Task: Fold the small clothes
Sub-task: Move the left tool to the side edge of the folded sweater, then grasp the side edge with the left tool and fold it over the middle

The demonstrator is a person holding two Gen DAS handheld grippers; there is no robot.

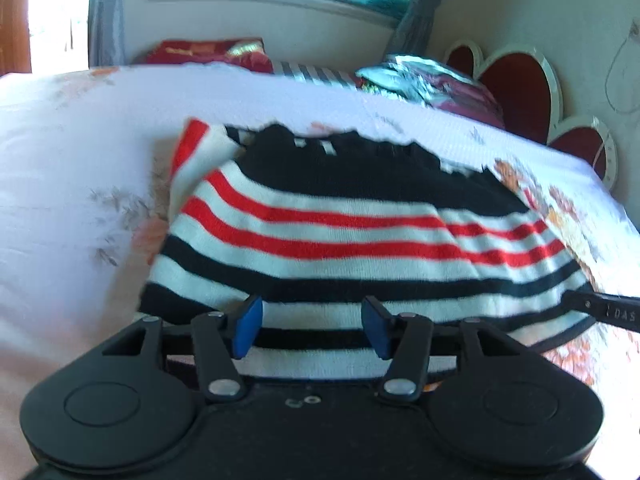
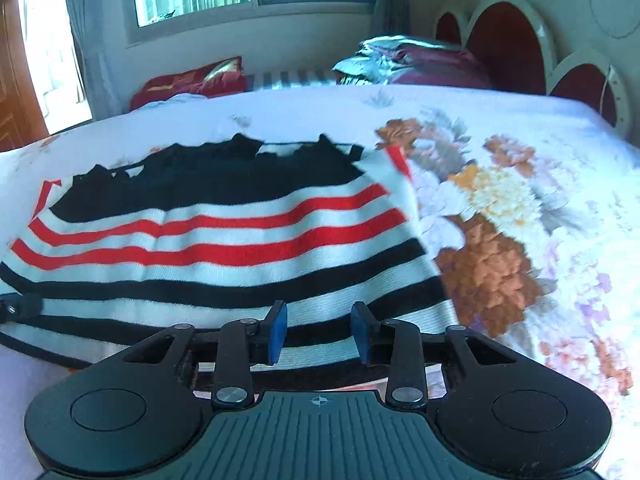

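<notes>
- Where lettering shows at all, only on the black finger of the right gripper (image 1: 608,312) poking in at the far right edge of the left wrist view: raised characters reading roughly "DAS", cut off by the frame edge.
- Printed on the grey ribbed plate of the right gripper body, only a small crosshair mark; no words legible there.
- Striped garment (image 1: 360,232) spread flat on the floral bedspread (image 2: 500,240), black band at its far end, then red-and-white stripes, then black-and-white stripes nearest both grippers.
- Left gripper (image 1: 312,330) tilted downward over the garment's near hem, blue-padded fingers (image 1: 249,330) standing about half apart, nothing pinched between them, striped cloth lying beneath the gap.
- Right gripper (image 2: 319,330) likewise angled down at the near hem, close to the garment's right corner, fingers (image 2: 277,332) parted more narrowly, pads clear of the cloth, holding nothing.
- Beyond the garment, red cushion (image 2: 192,80) and heart-shaped headboard (image 1: 516,92) at the bed's far side.
</notes>
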